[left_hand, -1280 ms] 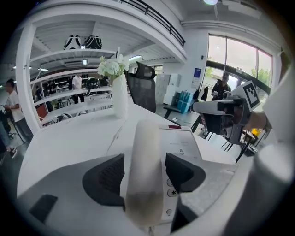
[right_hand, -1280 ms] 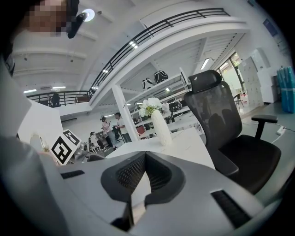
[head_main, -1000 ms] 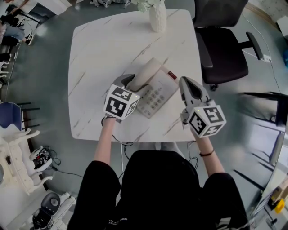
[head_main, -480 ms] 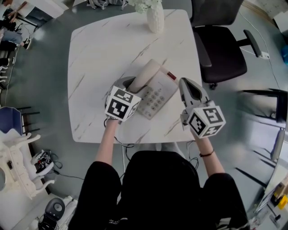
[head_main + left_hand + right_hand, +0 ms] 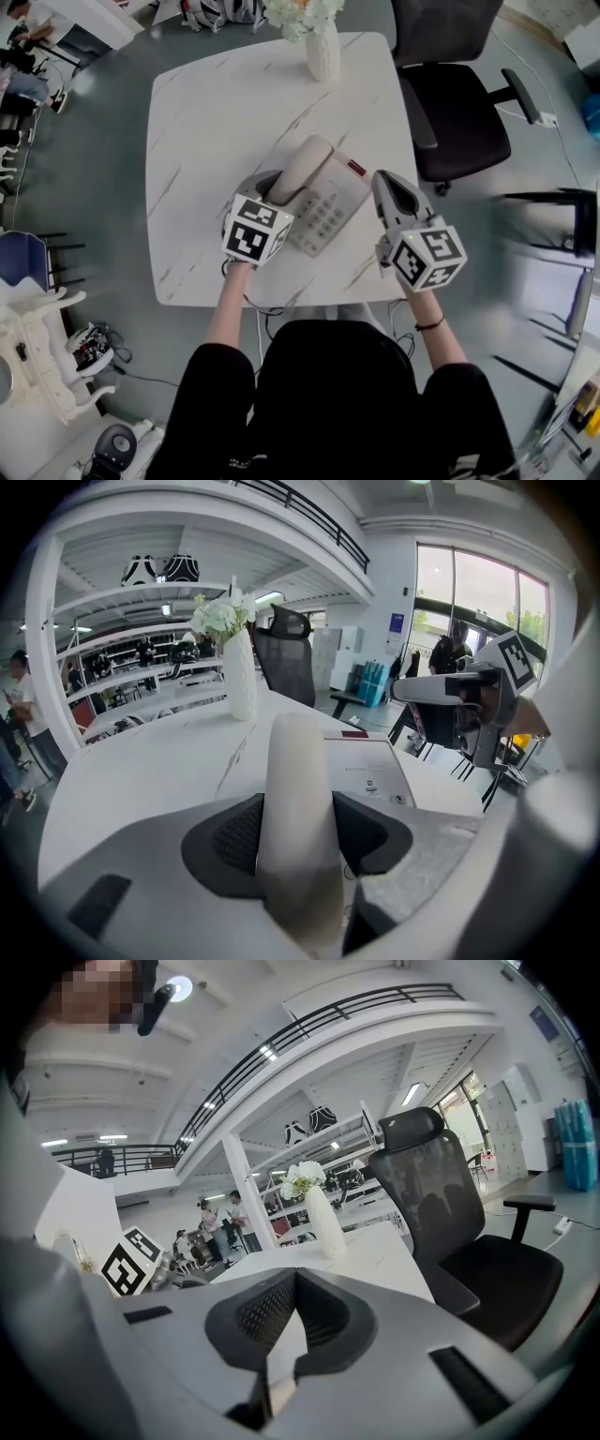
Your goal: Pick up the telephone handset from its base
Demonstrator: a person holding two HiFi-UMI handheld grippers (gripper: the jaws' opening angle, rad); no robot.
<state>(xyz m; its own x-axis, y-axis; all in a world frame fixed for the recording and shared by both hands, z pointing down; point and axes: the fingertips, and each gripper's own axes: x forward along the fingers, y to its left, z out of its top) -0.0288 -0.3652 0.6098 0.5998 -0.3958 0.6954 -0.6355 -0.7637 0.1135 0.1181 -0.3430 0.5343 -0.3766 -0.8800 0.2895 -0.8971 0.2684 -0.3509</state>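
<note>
Between left fingers (image 5: 232, 838), just closed, handset (image 5: 296, 794) gripped

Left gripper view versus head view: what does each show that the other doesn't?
Only the left gripper view: the left gripper's jaws, which have just been closing, with pads pressing both sides of the handset. Only the head view: that gripper's marker cube and the person's arms. Both: handset, vase, office chair, right gripper.

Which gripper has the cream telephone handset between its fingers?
The left gripper: its fingers have just been closing and now clamp the cream telephone handset. The right gripper holds nothing, its fingers together.
</note>
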